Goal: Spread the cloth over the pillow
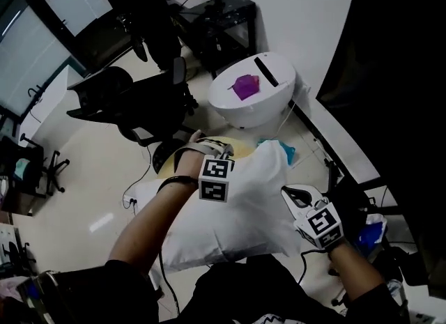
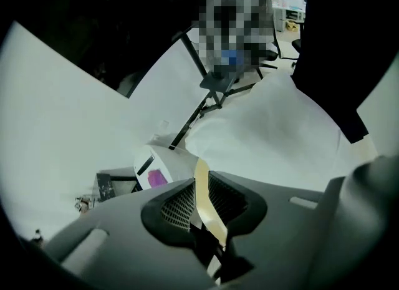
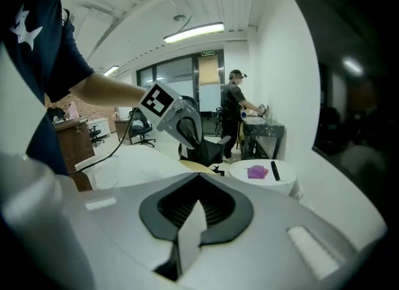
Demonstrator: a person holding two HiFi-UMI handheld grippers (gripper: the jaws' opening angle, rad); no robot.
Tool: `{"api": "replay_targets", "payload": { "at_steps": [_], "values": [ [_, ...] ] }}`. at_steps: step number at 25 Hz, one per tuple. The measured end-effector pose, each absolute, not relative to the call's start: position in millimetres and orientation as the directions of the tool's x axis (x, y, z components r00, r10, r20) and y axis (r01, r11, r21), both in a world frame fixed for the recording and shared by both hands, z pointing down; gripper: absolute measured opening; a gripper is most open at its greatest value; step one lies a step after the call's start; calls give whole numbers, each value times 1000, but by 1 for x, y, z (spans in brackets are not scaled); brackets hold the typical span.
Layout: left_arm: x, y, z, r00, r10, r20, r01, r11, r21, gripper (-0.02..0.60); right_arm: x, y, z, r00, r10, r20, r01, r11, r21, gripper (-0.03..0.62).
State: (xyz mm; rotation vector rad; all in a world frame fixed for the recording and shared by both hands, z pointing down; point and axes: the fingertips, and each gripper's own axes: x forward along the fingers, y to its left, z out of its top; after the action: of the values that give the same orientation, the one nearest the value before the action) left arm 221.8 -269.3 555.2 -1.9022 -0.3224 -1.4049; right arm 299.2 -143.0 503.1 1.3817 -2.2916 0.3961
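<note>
I hold the cloth point(image 1: 244, 211) stretched midair so it'll drape flat. The left gripper point(image 1: 221, 155) pinches its 11 o'clock edge, the right gripper point(image 1: 293, 196) its 3 o'clock edge. The tan patch point(image 1: 240, 150) at 12 is probably the pillow.

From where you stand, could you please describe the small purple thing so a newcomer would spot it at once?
Look past the black chair to the round white table by the white wall. The purple thing lies on its top beside a straight black bar; it is the only brightly coloured item there.
</note>
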Motion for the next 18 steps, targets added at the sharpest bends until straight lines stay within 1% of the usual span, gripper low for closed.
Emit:
{"api": "replay_targets", "payload": {
  "at_steps": [5, 9, 13, 18],
  "values": [
    [130, -275, 525, 401, -270, 875, 450, -774, -445, 55, 233, -162, 443, -467, -765, 444, -846, 533, 29, 6],
    [66, -271, 503, 449, -314, 837, 300, -829, -472, 55, 179, -166, 408, -517, -746, 420, -802, 593, 66, 6],
    [0, -263, 494, 473, -355, 806, 153, -868, -472, 55, 128, -167, 393, -557, -721, 413, -761, 642, 94, 6],
    [-81, -242, 500, 462, -383, 800, 15, -898, -439, 55, 65, -172, 387, -606, -679, 415, -711, 696, 100, 6]
  ]
}}
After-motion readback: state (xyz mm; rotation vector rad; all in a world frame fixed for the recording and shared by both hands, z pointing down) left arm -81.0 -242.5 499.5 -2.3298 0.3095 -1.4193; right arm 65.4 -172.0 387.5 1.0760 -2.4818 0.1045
